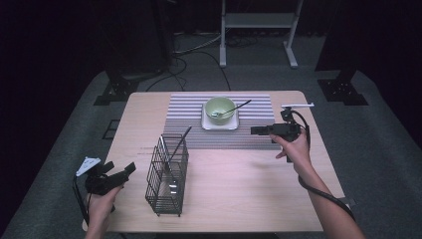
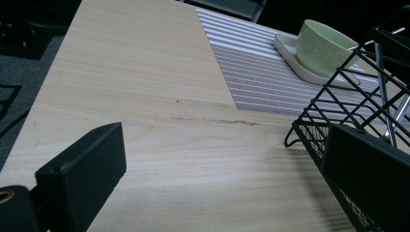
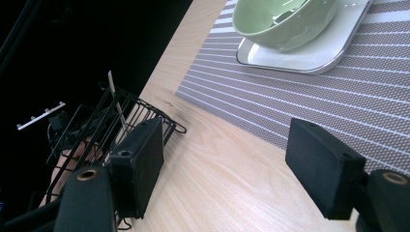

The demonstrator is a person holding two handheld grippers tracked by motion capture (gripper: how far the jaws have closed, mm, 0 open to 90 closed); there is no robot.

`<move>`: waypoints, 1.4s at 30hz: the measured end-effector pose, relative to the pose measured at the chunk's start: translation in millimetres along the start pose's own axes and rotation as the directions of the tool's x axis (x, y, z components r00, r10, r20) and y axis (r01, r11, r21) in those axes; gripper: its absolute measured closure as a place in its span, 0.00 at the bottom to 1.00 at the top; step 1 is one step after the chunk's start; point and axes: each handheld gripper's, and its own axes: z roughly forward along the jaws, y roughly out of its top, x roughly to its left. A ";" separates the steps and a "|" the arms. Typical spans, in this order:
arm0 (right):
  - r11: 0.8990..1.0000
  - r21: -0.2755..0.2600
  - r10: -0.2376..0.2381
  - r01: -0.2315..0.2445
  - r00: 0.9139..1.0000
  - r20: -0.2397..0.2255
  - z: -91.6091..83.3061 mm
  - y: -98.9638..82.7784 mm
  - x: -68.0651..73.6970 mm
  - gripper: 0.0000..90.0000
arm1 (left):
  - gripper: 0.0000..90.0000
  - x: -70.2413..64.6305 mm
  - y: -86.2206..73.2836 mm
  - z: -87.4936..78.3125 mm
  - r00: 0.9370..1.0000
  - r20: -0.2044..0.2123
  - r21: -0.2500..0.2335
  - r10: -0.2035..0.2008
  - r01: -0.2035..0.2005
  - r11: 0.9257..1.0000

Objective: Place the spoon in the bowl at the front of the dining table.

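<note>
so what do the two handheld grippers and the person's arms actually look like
Both are black handheld tools. The left gripper and right gripper each have two blocky black jaws with flat pads and brass-coloured pivot holes. Each carries a pale grey plate on top and trails a black cable. The forearms are bare, with no sleeves or gloves visible.
</note>
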 end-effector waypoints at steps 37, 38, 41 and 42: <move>0.996 0.076 -0.044 0.048 0.998 -0.050 12.1 -41.5 13.4 0.31 | 0.01 -0.7 -0.7 0.7 1.000 0.000 0.004 -0.001 0.001 1.000; 0.996 0.076 -0.047 0.051 0.998 -0.052 12.1 -42.9 13.7 0.31 | 0.01 -0.8 -0.7 0.7 1.000 0.000 0.004 -0.001 0.001 1.000; 0.995 0.079 -0.049 0.053 0.997 -0.056 11.5 -47.0 14.4 0.31 | 0.01 -1.0 -0.7 0.5 1.000 0.001 0.006 -0.002 0.002 1.000; 0.995 0.081 -0.048 0.052 0.997 -0.056 11.3 -48.3 14.8 0.31 | 0.01 -1.1 -0.7 0.5 1.000 0.001 0.007 -0.002 0.002 1.000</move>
